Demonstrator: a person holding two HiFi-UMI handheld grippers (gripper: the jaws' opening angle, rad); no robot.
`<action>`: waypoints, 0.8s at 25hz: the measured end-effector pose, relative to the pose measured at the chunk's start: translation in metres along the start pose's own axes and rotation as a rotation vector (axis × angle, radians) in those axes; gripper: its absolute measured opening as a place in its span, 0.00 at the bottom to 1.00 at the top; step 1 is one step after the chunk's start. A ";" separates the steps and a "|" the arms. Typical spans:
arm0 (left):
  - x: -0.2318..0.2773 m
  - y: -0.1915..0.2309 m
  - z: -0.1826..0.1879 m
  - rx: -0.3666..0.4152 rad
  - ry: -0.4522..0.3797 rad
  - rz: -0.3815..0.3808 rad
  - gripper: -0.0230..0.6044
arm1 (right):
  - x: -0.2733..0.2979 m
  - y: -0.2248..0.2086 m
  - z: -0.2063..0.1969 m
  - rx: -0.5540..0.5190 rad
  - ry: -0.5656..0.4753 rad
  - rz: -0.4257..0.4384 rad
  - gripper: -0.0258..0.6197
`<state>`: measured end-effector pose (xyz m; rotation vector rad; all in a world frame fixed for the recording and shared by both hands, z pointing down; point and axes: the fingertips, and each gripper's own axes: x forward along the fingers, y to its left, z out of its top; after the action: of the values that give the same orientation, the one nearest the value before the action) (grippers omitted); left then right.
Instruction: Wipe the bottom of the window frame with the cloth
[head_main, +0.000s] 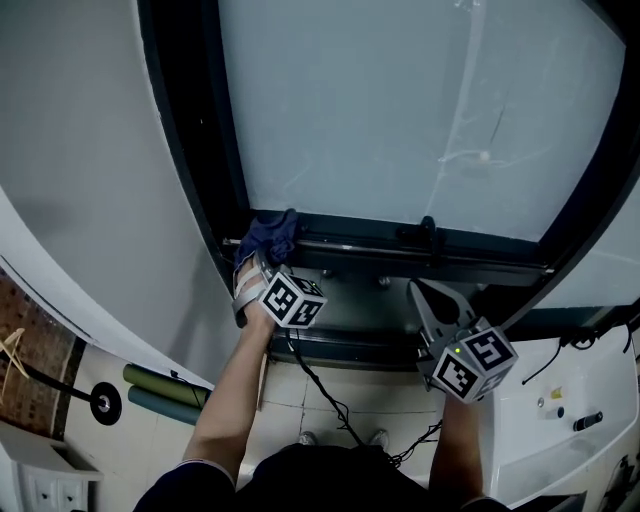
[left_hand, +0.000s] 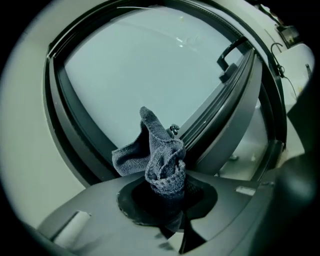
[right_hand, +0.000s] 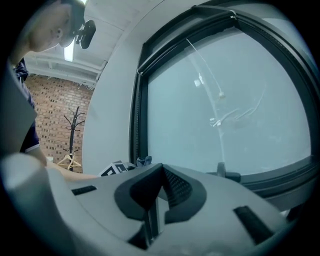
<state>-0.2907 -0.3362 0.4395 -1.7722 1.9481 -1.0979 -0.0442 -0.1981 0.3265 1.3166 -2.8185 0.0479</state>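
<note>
— Two tools, I count. From the head view, the left tool (head_main: 258, 262) presses a dark blue cloth (head_main: 272, 235) into the left corner of the bottom window frame (head_main: 400, 248). The right tool (head_main: 425, 292) hangs near the frame, further to the right.
— So the wiping is at its start?
— I think so. Next the cloth must slide rightwards along the rail, past the small handle (head_main: 428, 232).
— And the left gripper view?
— Its jaws are closed on the cloth, a soft knitted bundle, crumpled, beside smooth dark rails and pale glass (left_hand: 150, 65).
— The right gripper view?
— Jaws together, ribbed pads (right_hand: 175, 186), nothing between them.
</note>
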 end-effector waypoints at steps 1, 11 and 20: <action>0.003 0.008 -0.008 -0.022 0.018 0.000 0.16 | 0.003 0.005 0.001 -0.002 -0.002 0.004 0.04; -0.054 0.026 0.021 -0.371 -0.164 -0.203 0.16 | -0.009 0.004 0.002 -0.062 0.019 -0.082 0.04; -0.142 -0.056 0.100 -0.634 -0.320 -0.612 0.16 | -0.053 -0.035 -0.007 -0.036 0.019 -0.137 0.04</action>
<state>-0.1554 -0.2343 0.3726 -2.7934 1.6941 -0.2658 0.0166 -0.1794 0.3320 1.4889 -2.6921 0.0057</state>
